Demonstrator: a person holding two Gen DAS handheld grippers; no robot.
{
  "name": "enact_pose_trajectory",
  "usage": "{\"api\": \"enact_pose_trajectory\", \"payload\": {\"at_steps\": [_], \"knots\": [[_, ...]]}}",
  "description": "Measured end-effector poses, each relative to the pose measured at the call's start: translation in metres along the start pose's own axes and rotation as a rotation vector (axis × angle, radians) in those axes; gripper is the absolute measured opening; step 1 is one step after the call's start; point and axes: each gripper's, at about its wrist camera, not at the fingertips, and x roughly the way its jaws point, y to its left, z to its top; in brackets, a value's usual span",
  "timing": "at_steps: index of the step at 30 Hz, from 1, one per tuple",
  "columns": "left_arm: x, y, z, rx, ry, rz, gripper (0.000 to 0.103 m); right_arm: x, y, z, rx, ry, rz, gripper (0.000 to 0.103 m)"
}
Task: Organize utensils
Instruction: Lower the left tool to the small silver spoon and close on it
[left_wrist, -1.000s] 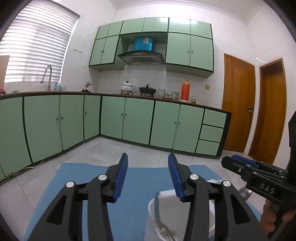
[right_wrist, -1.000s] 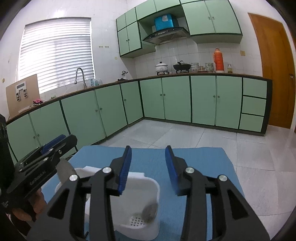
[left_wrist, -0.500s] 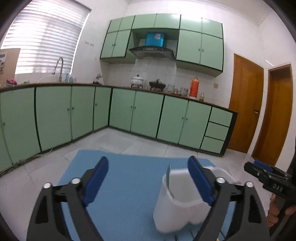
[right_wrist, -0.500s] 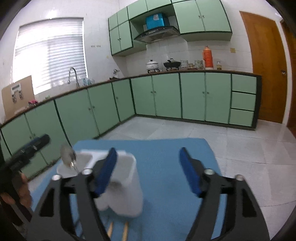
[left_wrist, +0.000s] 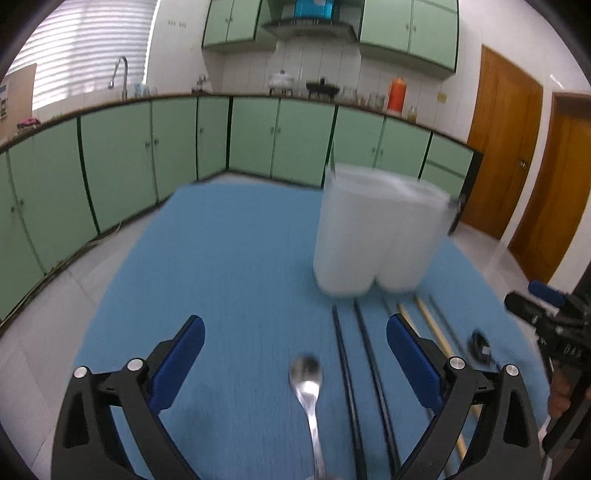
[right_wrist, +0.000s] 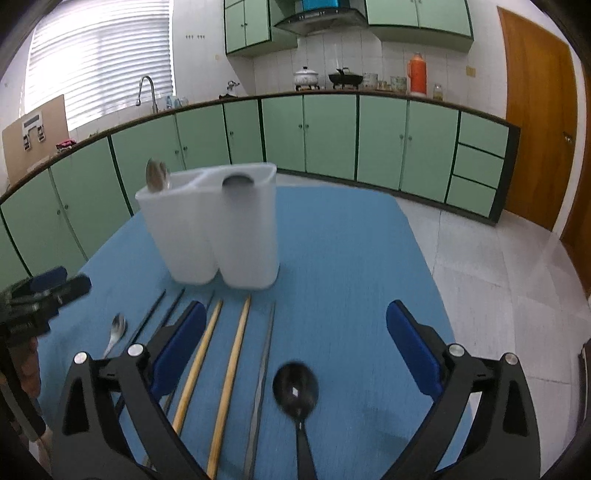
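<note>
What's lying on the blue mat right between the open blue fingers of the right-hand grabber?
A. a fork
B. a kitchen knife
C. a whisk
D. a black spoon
D. In the right wrist view a black spoon lies on the blue mat between the spread fingers of the right gripper, with the wooden chopsticks off to its left.

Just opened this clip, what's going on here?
A person with a gripper in each hand is sorting utensils on a blue mat. The left gripper hangs with jaws wide open over a silver metal spoon; the right gripper hangs open over a black spoon. Neither holds anything. A white two-compartment plastic holder already has two utensils in it. Wooden chopsticks and dark ones lie on the mat.
</note>
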Motion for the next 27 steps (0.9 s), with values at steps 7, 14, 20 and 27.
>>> {"api": "enact_pose_trajectory", "payload": {"at_steps": [7,14,20,27], "knots": [[0.013,0.000,-0.029,-0.008,0.110,0.041,0.097,-0.002,0.000,-0.022,-0.003,0.057,-0.019,0.096],[0.031,0.004,-0.029,-0.035,0.156,0.054,0.095,0.007,-0.008,-0.030,0.032,0.107,-0.026,0.096],[0.040,0.005,-0.023,-0.038,0.170,0.043,0.082,0.012,-0.012,-0.030,0.033,0.112,-0.017,0.096],[0.047,0.001,-0.020,-0.028,0.186,0.031,0.065,0.014,-0.015,-0.028,0.032,0.106,-0.023,0.096]]}}
